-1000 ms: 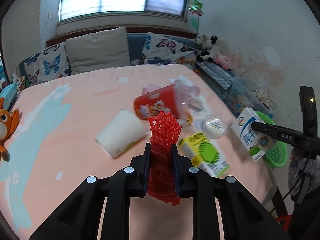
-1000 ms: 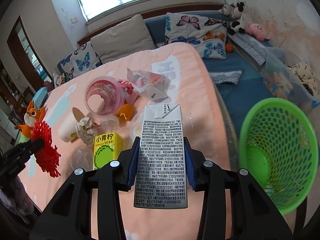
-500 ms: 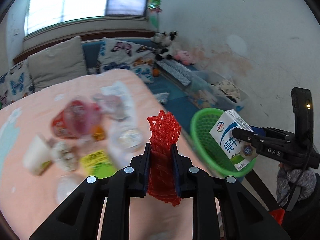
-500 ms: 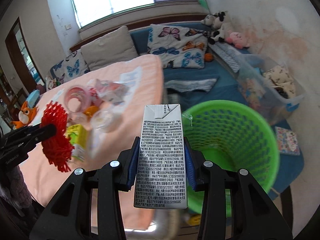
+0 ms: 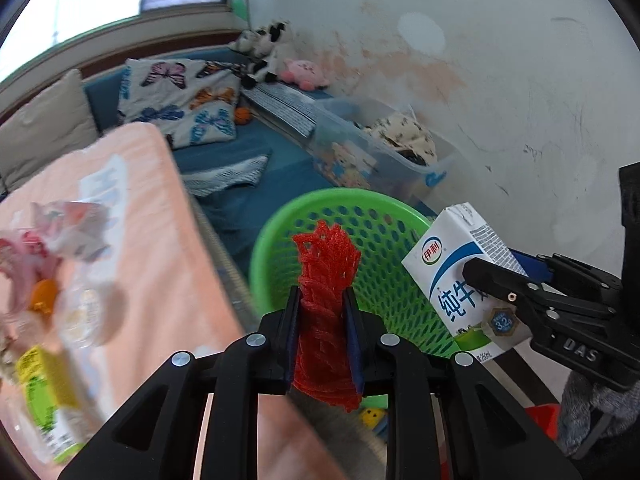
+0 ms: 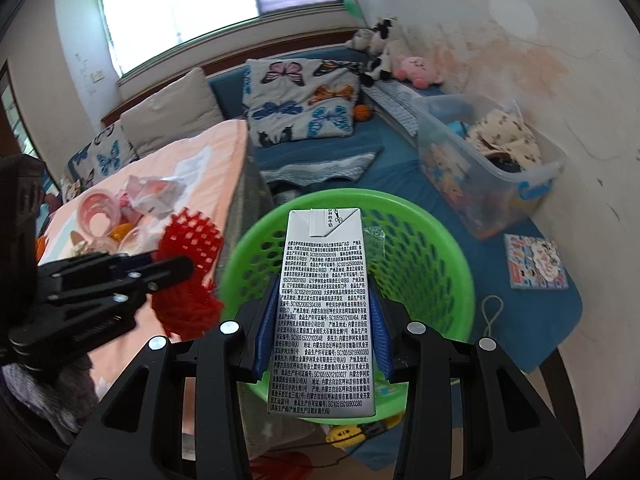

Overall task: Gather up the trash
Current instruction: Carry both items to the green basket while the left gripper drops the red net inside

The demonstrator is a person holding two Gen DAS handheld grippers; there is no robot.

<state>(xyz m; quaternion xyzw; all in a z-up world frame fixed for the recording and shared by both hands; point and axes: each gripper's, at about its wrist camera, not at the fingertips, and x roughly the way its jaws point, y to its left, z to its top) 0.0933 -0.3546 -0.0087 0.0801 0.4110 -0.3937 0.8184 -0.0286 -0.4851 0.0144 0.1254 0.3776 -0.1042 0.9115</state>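
Note:
A red foam net (image 5: 326, 264) stands between the pads of my left gripper (image 5: 322, 300), whose jaws are opening while still touching it. It hangs over the near rim of the green mesh basket (image 5: 280, 240). At the right, my right gripper (image 5: 478, 276) is shut on a white and blue milk carton (image 5: 448, 280). In the right wrist view that carton (image 6: 324, 312) sits upright in the right gripper (image 6: 324, 292), above the basket (image 6: 440, 248). The left gripper (image 6: 180, 268) with the net (image 6: 188, 240) is at the basket's left rim.
Left of the basket is the table with a pink cloth (image 5: 152, 240), bearing a yellow-green carton (image 5: 44, 384), a crumpled wrapper (image 5: 72, 224) and a pink cup (image 6: 98, 214). A clear storage bin (image 6: 500, 184) stands behind the basket. A booklet (image 6: 536, 262) lies on the blue mat.
Both grippers have swung right, off the table and over the green basket, carrying the red net and the milk carton with them.

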